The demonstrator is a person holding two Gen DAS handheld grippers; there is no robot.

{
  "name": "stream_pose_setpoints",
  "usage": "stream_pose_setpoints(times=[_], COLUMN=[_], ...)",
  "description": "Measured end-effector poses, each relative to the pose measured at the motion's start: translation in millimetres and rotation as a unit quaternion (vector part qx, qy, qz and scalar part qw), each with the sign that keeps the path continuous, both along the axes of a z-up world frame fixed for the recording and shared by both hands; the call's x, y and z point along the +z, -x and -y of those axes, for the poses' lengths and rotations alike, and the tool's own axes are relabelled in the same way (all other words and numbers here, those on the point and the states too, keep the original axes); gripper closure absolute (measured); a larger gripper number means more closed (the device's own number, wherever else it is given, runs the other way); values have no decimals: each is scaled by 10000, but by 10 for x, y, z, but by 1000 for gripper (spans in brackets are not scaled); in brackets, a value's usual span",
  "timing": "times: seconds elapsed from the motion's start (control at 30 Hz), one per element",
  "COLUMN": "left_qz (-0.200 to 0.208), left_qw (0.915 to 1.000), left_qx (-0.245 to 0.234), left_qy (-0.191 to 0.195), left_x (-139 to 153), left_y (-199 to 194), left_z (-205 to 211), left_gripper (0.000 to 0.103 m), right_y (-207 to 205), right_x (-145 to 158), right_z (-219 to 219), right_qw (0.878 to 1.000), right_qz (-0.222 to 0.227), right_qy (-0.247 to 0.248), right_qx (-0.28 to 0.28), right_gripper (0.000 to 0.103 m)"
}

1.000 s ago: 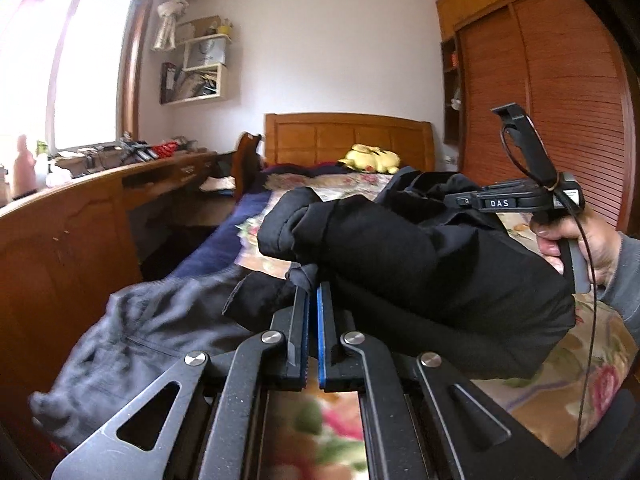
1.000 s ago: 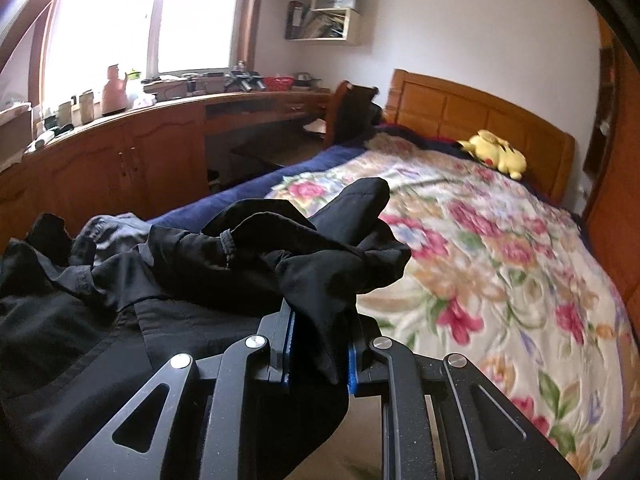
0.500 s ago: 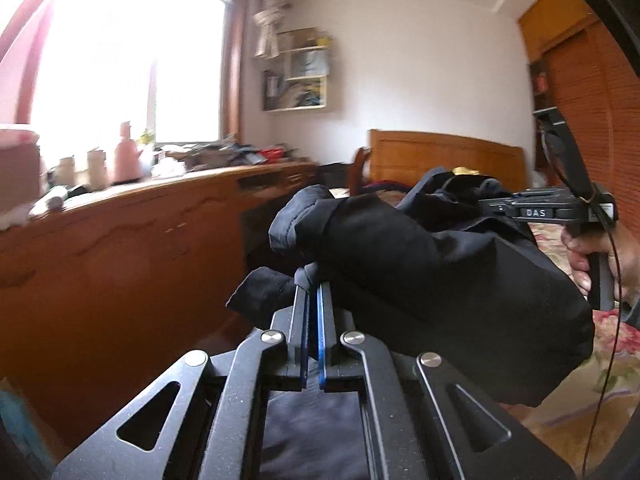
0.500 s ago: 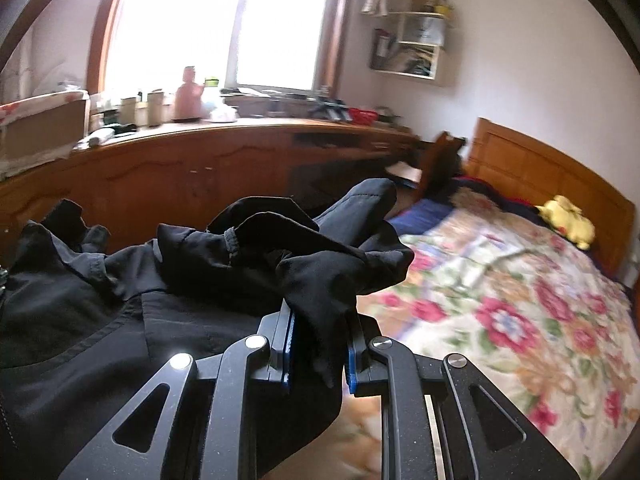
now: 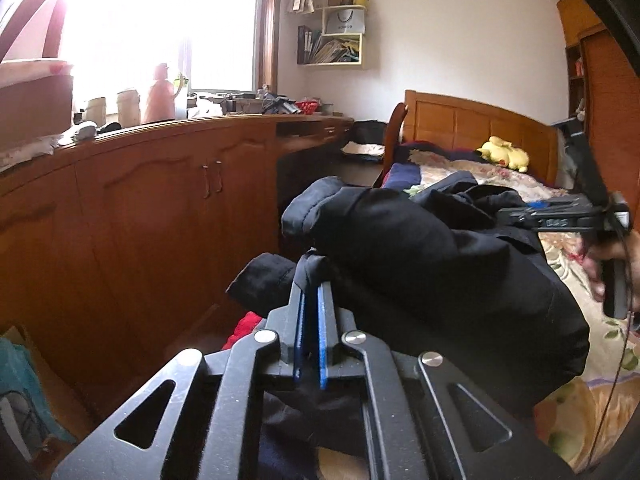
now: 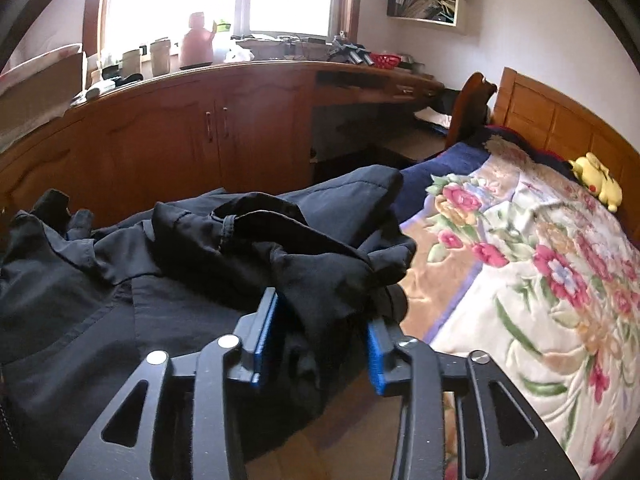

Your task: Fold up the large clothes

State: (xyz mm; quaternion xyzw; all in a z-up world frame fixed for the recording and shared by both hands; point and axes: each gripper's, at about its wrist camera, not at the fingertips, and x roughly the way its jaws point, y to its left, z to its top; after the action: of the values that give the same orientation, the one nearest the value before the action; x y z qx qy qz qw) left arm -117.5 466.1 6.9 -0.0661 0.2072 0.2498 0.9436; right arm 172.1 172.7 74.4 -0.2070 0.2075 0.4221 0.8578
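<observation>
A large black garment (image 5: 440,280) hangs bunched between the two grippers, above the edge of the flowered bed (image 6: 540,280). My left gripper (image 5: 311,276) is shut on a fold of its fabric. In the right wrist view the garment (image 6: 200,248) spreads to the left. My right gripper (image 6: 320,312) has its jaws wide apart with fabric still draped between them. The right gripper also shows in the left wrist view (image 5: 560,216), held by a hand at the right.
A long wooden cabinet (image 5: 140,220) with clutter on top runs along the left under the window. A chair (image 6: 472,108) stands by the headboard (image 5: 480,124). A yellow plush toy (image 6: 596,180) lies near the headboard. Red cloth (image 5: 244,328) and a teal item (image 5: 20,380) lie low at left.
My right gripper's jaws have opened wide; they were shut on the black fabric. Both views have swung left towards the cabinet, then partly back towards the bed. The left grip is unchanged.
</observation>
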Motion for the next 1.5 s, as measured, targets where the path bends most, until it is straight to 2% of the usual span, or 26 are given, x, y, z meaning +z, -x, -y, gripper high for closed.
stream_pose_setpoints(times=[0.03, 0.07, 0.1, 0.2, 0.27, 0.33, 0.37, 0.63, 0.77, 0.93, 0.97, 1.0, 1.07, 1.23, 1.5], left_qz=[-3, 20, 72, 255, 303, 299, 300, 197, 127, 46, 59, 57, 22, -8, -6], left_qw=[10000, 10000, 9998, 9992, 9990, 9986, 9984, 9967, 9961, 9948, 9945, 9944, 9938, 9910, 9861], left_qx=[41, 52, 50, 10, -63, -190, -240, -577, -734, -936, -988, -1008, -1063, -1299, -1647], left_qy=[-26, -67, -151, -309, -336, -391, -419, -533, -482, -392, -345, -317, -324, -330, -240], left_x=[27, 51, 93, 225, 302, 371, 394, 480, 480, 473, 474, 472, 462, 432, 385], left_y=[16, 39, 84, 191, 176, 98, 48, -256, -369, -540, -573, -616, -708, -907, -1116], left_z=[-1, 11, 65, 223, 274, 370, 412, 808, 996, 1280, 1341, 1423, 1598, 1974, 2506], left_gripper=[95, 94, 88, 62, 55, 38, 35, 24, 20, 8, 5, 1, 1, 1, 1], right_y=[47, 107, 234, 348, 388, 447, 472, 730, 806, 883, 890, 893, 894, 910, 921], right_x=[33, 61, 67, 30, -38, -69, -70, 10, 29, 3, 1, -4, -20, -79, -207], right_z=[-10, -21, 76, 87, 129, 227, 258, 773, 1038, 1405, 1497, 1581, 1770, 2236, 2768], right_qw=[9999, 9997, 9994, 9990, 9989, 9988, 9988, 9982, 9980, 9976, 9974, 9973, 9970, 9946, 9879], right_qz=[105, 188, 236, 248, 280, 289, 267, 166, 252, 299, 288, 271, 247, 381, 300], right_qy=[-41, -138, -246, -355, -314, -278, -281, -461, -528, -622, -655, -682, -721, -804, -999], right_qx=[-16, -5, 23, 121, 205, 280, 308, 344, 251, 78, 31, -16, -112, -533, -1150], right_gripper=[49, 39, 32, 32, 32, 32, 32, 32, 32, 32, 30, 24, 20, 19, 18])
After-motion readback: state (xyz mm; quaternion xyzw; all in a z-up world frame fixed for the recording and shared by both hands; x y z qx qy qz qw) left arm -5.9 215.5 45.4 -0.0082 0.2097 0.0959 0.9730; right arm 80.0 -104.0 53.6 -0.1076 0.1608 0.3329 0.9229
